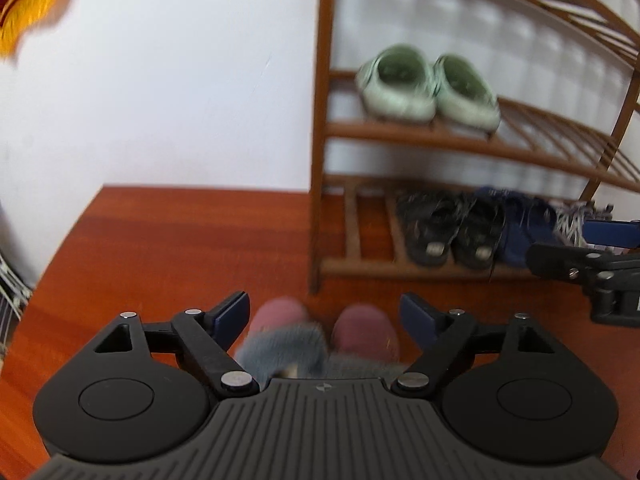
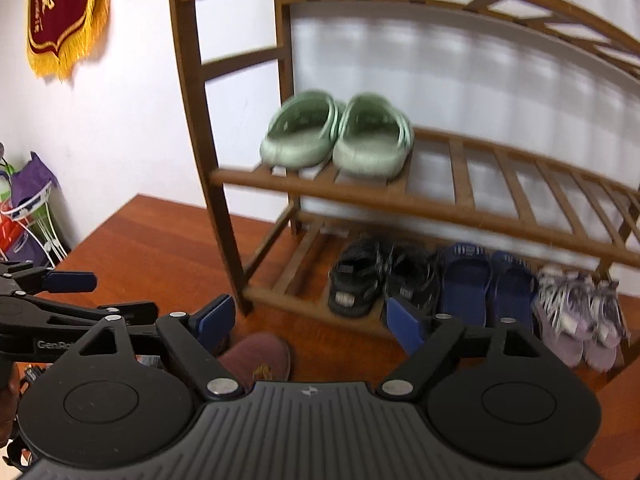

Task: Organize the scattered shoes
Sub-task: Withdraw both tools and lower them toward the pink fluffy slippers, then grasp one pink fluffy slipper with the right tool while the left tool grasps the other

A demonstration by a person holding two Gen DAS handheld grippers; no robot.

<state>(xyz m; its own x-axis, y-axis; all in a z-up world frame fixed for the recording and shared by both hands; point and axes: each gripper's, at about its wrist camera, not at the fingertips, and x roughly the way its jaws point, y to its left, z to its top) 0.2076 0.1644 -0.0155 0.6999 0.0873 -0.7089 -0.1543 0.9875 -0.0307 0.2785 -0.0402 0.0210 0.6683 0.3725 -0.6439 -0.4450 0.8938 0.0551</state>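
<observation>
A pair of maroon slippers [image 1: 362,330] with grey fleecy lining lies on the red-brown floor in front of the wooden shoe rack [image 1: 400,130]. My left gripper [image 1: 323,314] hangs open just above them, its blue pads either side of the pair and not touching. To its right, my right gripper [image 2: 310,318] is also open and holds nothing, with one maroon slipper [image 2: 260,356] under its left finger. On the rack [image 2: 360,192], green clogs [image 2: 336,136] stand on the middle shelf. Each gripper shows in the other's view: right gripper [image 1: 576,242], left gripper [image 2: 104,296].
The bottom shelf holds black sandals [image 2: 380,276], blue slippers [image 2: 488,284] and lilac sneakers [image 2: 576,312]. A white wall is behind, with a red and gold pennant [image 2: 64,12] on it. Bags and a white wire stand [image 2: 28,208] sit at the far left.
</observation>
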